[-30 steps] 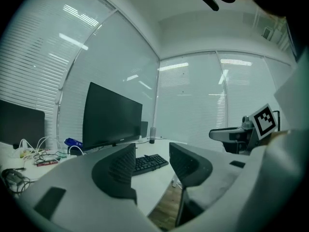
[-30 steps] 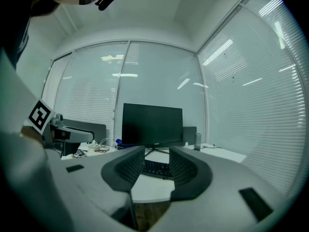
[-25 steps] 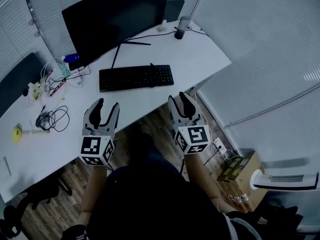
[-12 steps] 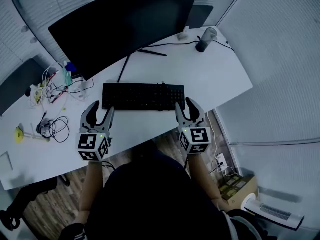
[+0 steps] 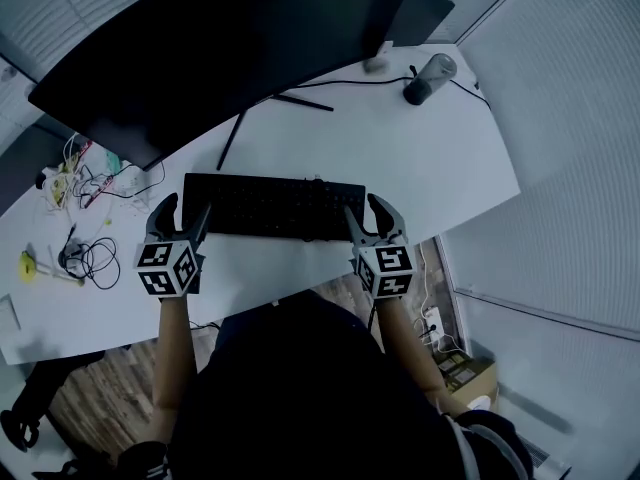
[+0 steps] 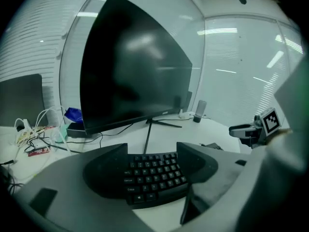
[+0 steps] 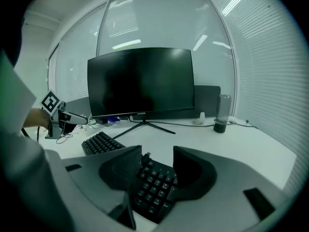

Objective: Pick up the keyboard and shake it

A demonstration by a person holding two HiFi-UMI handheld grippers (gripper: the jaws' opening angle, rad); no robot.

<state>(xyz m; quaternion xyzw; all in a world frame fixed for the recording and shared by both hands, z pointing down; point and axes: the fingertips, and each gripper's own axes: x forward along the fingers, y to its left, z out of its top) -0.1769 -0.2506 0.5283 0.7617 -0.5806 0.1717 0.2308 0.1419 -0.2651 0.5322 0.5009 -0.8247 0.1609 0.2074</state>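
Note:
A black keyboard [image 5: 275,206] lies flat on the white desk [image 5: 410,168] in front of the monitor. My left gripper [image 5: 183,214] is at its left end and my right gripper [image 5: 368,214] at its right end. In the left gripper view the keyboard's end [image 6: 152,175] lies between the spread jaws of my left gripper [image 6: 152,167]. In the right gripper view the other end of the keyboard [image 7: 154,185] sits between the jaws of my right gripper [image 7: 157,170]. Both pairs of jaws have just been opening, and I see no pad pressing on the keyboard.
A large dark monitor [image 5: 220,48] stands on a thin stand behind the keyboard. A dark cup [image 5: 425,76] sits at the back right. Loose cables [image 5: 90,258] and small items crowd the desk's left side. The desk's near edge runs just below both grippers.
Both grippers have moved forward and down from the desk's near edge to the two ends of the keyboard. Their jaws stand wider than before.

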